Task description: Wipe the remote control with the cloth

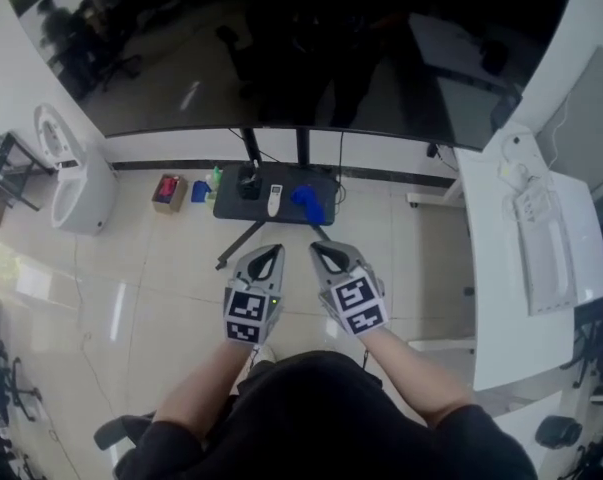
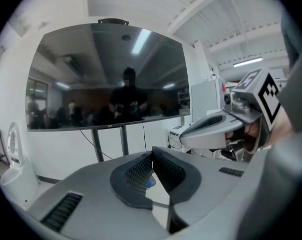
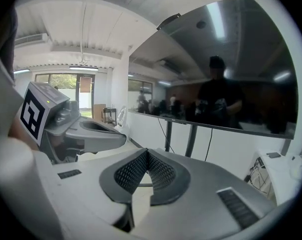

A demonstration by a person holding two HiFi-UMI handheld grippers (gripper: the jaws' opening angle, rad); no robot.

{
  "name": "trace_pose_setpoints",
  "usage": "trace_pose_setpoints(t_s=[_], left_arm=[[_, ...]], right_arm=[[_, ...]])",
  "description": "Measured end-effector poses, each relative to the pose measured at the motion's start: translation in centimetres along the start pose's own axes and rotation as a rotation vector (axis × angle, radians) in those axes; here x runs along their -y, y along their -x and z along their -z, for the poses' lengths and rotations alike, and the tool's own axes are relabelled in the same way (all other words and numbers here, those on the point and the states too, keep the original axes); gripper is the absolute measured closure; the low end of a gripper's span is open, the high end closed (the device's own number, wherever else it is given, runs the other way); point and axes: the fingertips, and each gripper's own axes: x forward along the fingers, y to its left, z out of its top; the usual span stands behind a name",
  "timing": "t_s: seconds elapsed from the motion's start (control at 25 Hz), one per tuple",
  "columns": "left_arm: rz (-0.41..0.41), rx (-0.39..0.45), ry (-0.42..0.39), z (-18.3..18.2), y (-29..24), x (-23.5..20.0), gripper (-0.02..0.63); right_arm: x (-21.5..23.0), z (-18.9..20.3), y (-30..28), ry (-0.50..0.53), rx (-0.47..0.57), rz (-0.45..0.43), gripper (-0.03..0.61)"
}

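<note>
While my left gripper (image 1: 270, 252) and right gripper (image 1: 322, 251) hang pinched together, empty, the remote (image 1: 274, 200) and blue cloth (image 1: 306, 201) lie side by side on a dark stand (image 1: 231, 206) well ahead; arriving closed, I judge, could shove the remote off.

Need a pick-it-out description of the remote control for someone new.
Find the big dark screen on its stand; at its foot a dark base plate lies on the floor. The remote control is the slim white bar at the plate's middle, between a black object and the crumpled blue cloth: the only white thing there.
</note>
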Motion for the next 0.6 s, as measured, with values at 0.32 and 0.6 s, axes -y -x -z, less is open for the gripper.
trace_pose_setpoints(t_s=[0.32,0.6], left_arm=[[0.061,0.008,-0.043,-1.0,0.5,0.4,0.614],[0.079,0.022,-0.052,-1.9,1.1,0.5,0.614]], right_arm=[[-1.1,-1.0,0.0,0.007,0.012,0.046,0.569],[-2.0,-1.8,0.4,0.017,0.014,0.072,0.569]])
